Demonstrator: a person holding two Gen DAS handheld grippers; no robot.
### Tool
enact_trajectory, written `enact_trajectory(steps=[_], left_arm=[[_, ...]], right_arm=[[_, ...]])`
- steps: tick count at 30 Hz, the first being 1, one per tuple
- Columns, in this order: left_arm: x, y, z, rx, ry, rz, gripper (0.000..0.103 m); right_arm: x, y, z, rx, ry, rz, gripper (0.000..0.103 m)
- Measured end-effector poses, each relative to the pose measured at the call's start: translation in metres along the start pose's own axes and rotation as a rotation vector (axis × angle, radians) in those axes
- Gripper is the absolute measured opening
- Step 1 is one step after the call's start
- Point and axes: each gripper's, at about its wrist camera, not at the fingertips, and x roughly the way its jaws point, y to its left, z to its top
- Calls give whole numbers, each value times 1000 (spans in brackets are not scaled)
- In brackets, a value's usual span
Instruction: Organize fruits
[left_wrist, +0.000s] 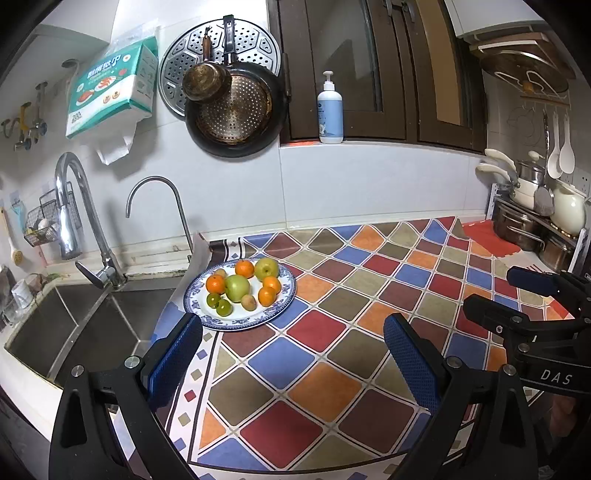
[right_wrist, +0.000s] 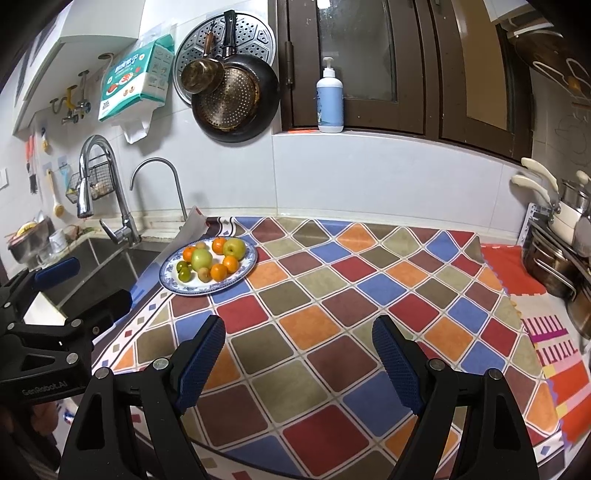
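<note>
A blue-rimmed white plate (left_wrist: 280, 308) (right_wrist: 243, 271) sits on the checkered cloth next to the sink. It holds several oranges (left_wrist: 245, 268) (right_wrist: 218, 272), two green apples (left_wrist: 237, 288) (right_wrist: 234, 247), small green fruits (left_wrist: 224, 307) (right_wrist: 184, 273) and small brown fruits (left_wrist: 248, 302). My left gripper (left_wrist: 293, 338) is open and empty, in front of the plate. My right gripper (right_wrist: 298, 341) is open and empty over the cloth, right of the plate. Each gripper shows in the other's view, the right one (left_wrist: 517, 295) and the left one (right_wrist: 79, 282).
A steel sink (left_wrist: 74, 328) with two taps (left_wrist: 81, 206) lies left of the plate. Pans (left_wrist: 232, 107) hang on the wall. A soap bottle (left_wrist: 330, 110) stands on the window sill. Pots and utensils (left_wrist: 535, 214) fill a rack at far right.
</note>
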Motion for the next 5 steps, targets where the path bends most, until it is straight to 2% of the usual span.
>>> enact_trajectory(steps=[5], left_arm=[[1, 0, 0, 1, 3, -1, 100]], right_arm=[[2, 0, 0, 1, 8, -1, 82]])
